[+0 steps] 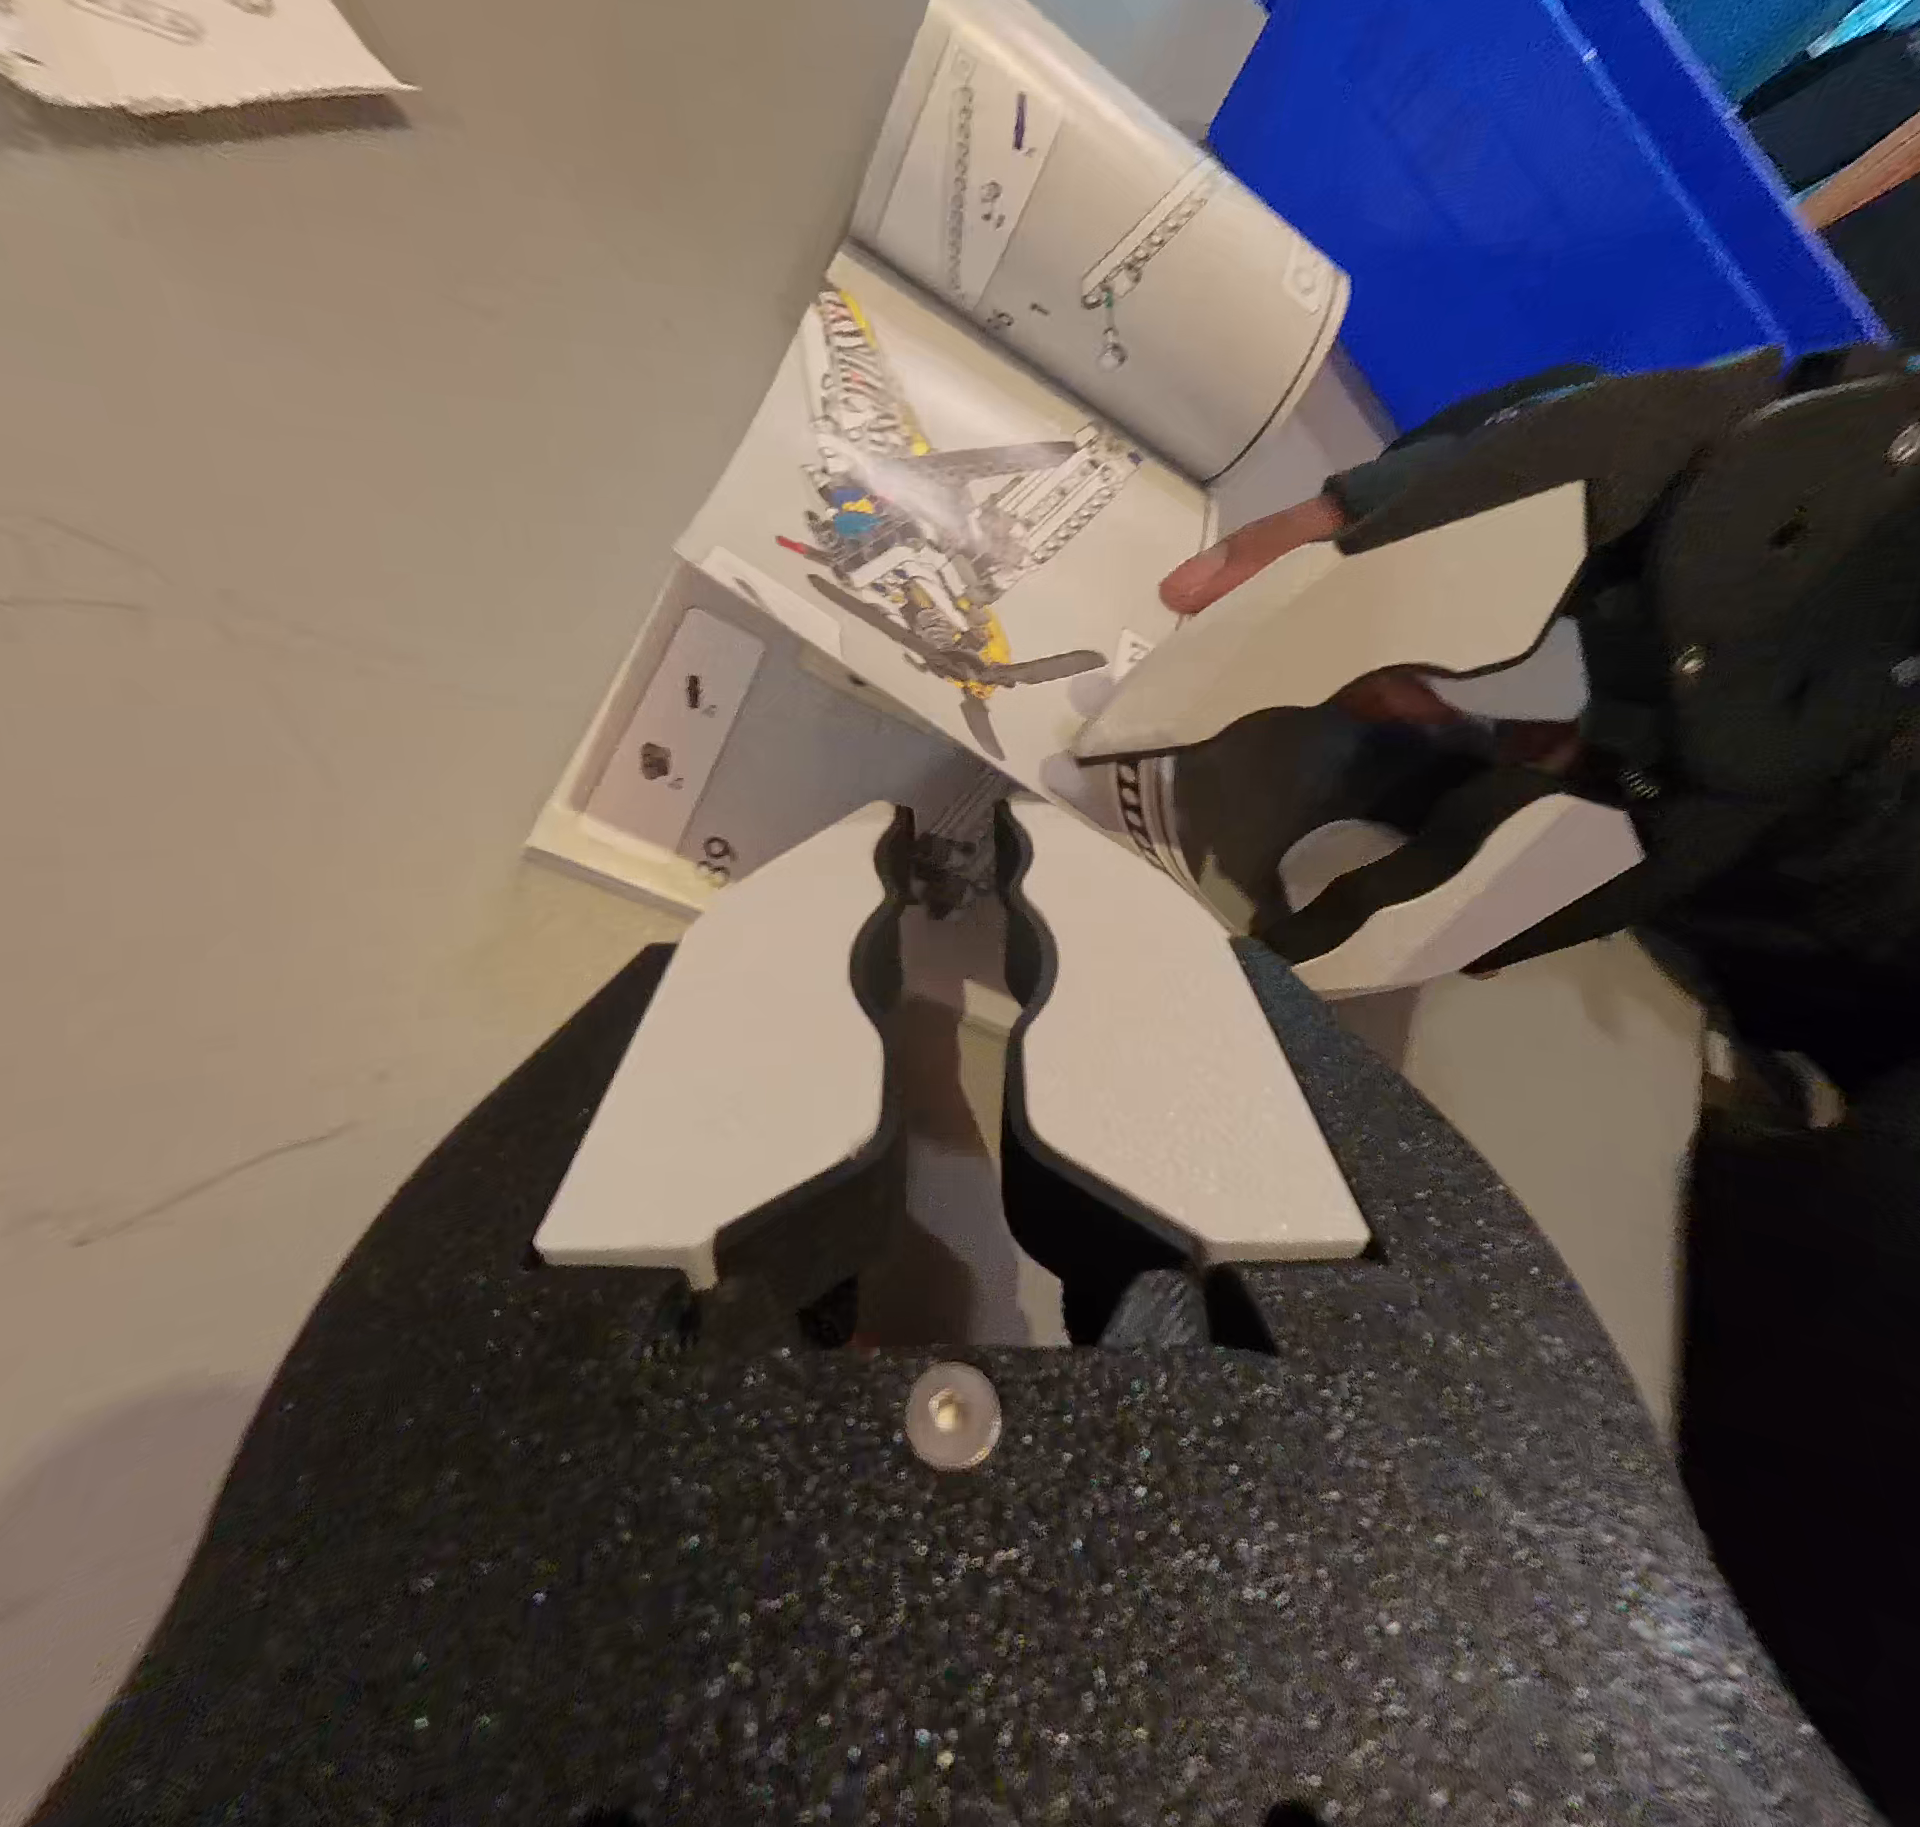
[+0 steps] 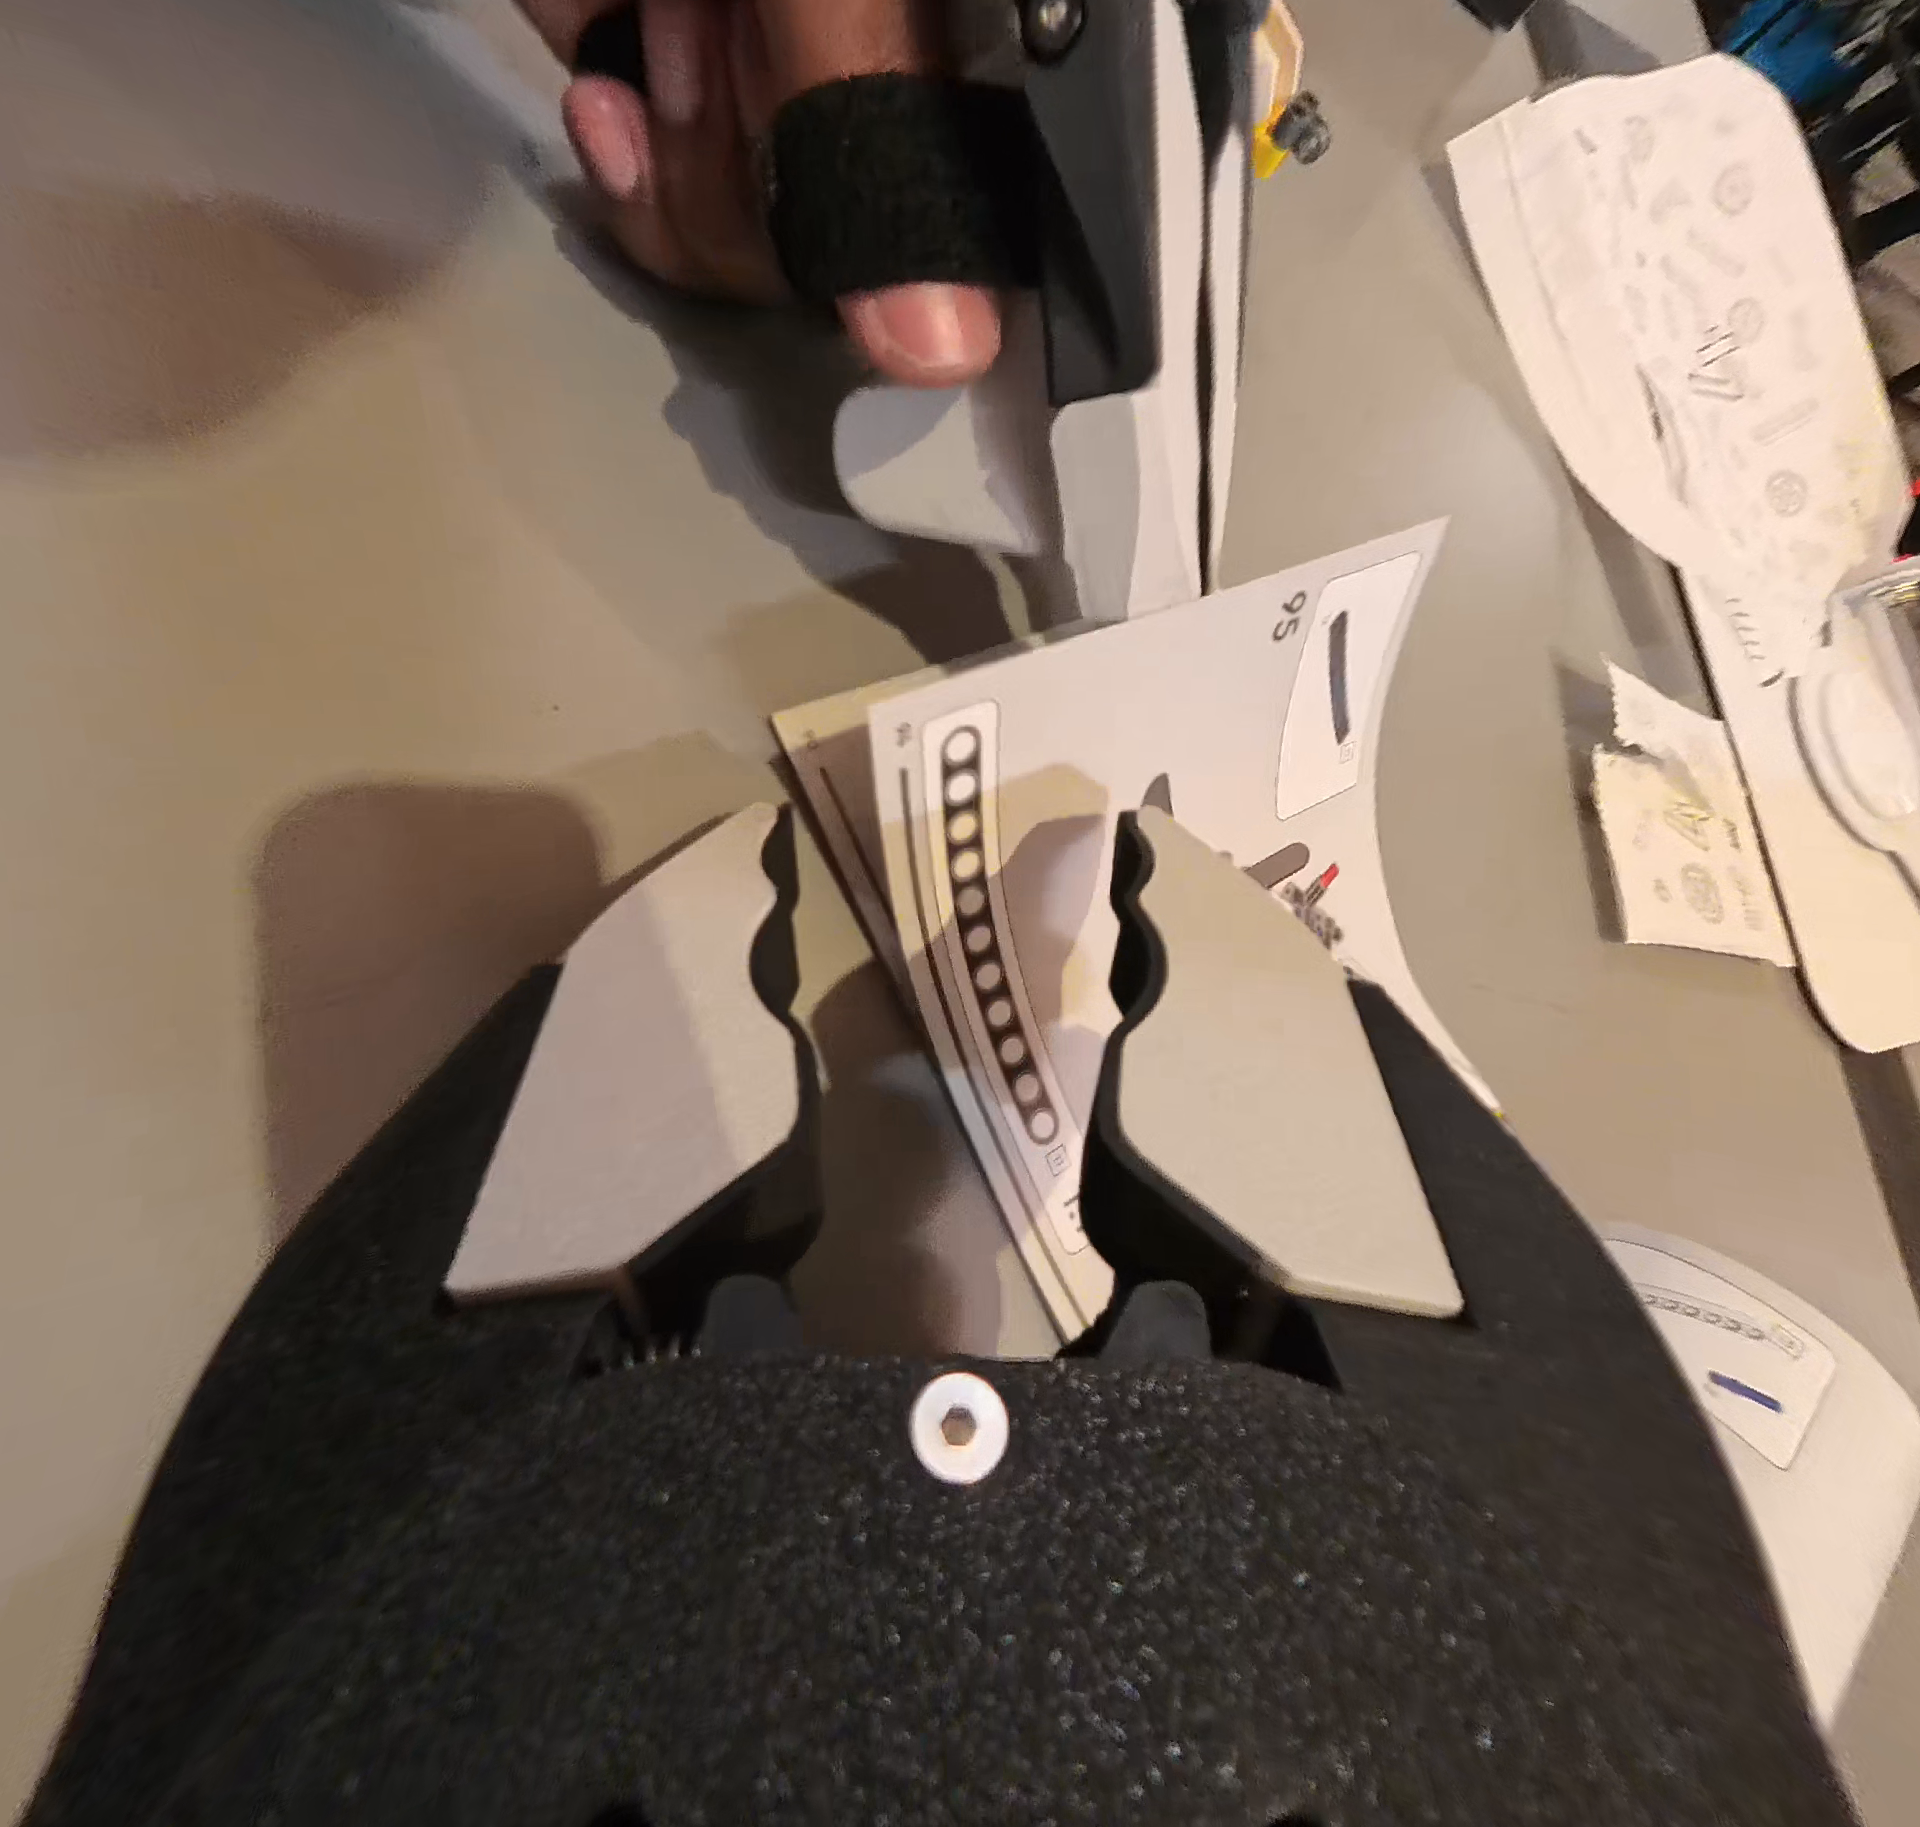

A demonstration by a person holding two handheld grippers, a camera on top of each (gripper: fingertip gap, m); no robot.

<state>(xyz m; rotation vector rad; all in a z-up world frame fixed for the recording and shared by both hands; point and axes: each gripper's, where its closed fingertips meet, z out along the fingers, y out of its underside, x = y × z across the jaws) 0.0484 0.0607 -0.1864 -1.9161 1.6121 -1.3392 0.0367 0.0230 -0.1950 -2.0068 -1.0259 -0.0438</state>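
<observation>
Left gripper (image 1: pixel 948 832) reaches low over the grey bench (image 1: pixel 312 582), jaws at a narrow gap, tips at the near edge of an open booklet (image 1: pixel 935 489); a small dark shape sits between the tips, whether printed or pinched cannot tell. Left hand (image 2: pixel 790 167) wraps its handle, a black strap (image 2: pixel 904 188) round one finger. Right gripper (image 2: pixel 956 832) comes in from the right, tilted, jaws wide, straddling a lifted page (image 2: pixel 1143 738); pads stand apart from the paper, nothing gripped. A fingertip (image 1: pixel 1236 556) shows past its upper finger (image 1: pixel 1351 624). Booklet lies near the bench's far edge beside a blue bin (image 1: pixel 1507 146). Loose printed sheets (image 2: pixel 1662 323) lie toward the bench's right edge, cut off by the frame. Page details are blurred; the lower pages are hidden under the lifted one
</observation>
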